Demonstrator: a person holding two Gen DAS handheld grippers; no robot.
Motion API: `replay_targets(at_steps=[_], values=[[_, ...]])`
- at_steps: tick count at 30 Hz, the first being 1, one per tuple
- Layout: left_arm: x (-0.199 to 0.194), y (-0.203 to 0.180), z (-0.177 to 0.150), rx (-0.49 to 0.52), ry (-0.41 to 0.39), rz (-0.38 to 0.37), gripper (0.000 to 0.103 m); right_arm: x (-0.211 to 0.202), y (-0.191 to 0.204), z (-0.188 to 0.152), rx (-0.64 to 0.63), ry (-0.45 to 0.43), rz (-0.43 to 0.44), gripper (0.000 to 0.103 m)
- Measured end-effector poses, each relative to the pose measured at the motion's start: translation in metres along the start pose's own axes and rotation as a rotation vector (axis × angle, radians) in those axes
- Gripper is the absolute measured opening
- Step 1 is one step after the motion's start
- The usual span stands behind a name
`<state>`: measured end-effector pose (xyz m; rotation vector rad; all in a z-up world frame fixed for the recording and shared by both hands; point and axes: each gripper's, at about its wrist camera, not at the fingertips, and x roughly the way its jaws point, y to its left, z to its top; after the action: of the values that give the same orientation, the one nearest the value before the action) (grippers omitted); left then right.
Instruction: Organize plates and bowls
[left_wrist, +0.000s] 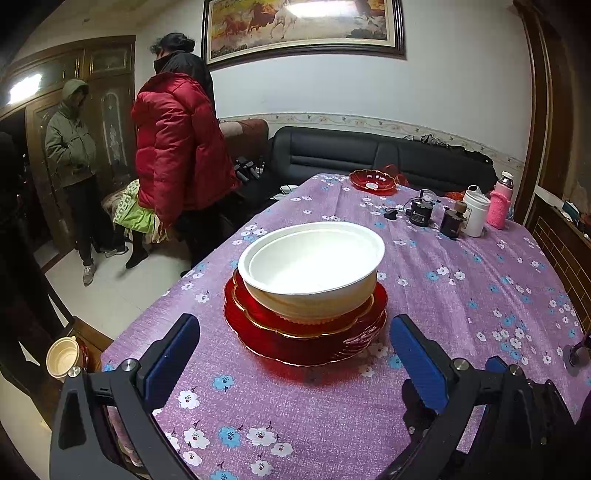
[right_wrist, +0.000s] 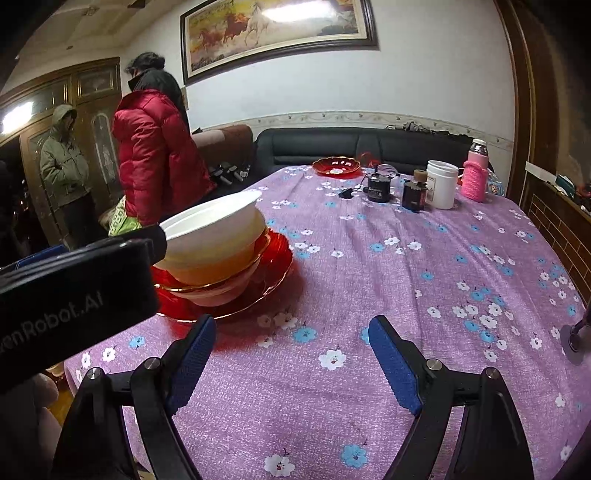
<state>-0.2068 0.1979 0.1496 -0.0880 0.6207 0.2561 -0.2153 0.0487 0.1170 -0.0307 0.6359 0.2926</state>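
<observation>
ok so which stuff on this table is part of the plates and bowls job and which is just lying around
Part of the job:
- white bowls, nested, on top of the stack
- red plates under them
- red dish at the far end of the table

Just lying about:
- white jar
- pink-sleeved flask
- black device with its cord
- dark jar

The table's purple flowered cloth (left_wrist: 461, 306) looks woven and matt. The red translucent scalloped plates (left_wrist: 295, 343) are glossy like glass, with gilt rims. The nested white bowls (left_wrist: 314, 266) look smooth with a dull sheen. Each tool, left (left_wrist: 295, 354) and right (right_wrist: 291, 354), has matt black plastic arms, ribbed blue pads (right_wrist: 395, 369) and shiny metal pins. The pink bottle sleeve (right_wrist: 474, 181) looks knitted.
</observation>
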Motion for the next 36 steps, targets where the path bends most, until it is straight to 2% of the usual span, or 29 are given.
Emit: replay_targets(at_steps=[23,36], values=[[0.031,0.021,-0.017,-0.037,0.095,-0.074,0.103,0.02,0.028,-0.001,-0.057,0.087,-0.042,0.088],[0.034,0.036,-0.021,-0.069,0.108,-0.086,0.103,0.024,0.038,-0.002,-0.074,0.108,-0.042,0.088]])
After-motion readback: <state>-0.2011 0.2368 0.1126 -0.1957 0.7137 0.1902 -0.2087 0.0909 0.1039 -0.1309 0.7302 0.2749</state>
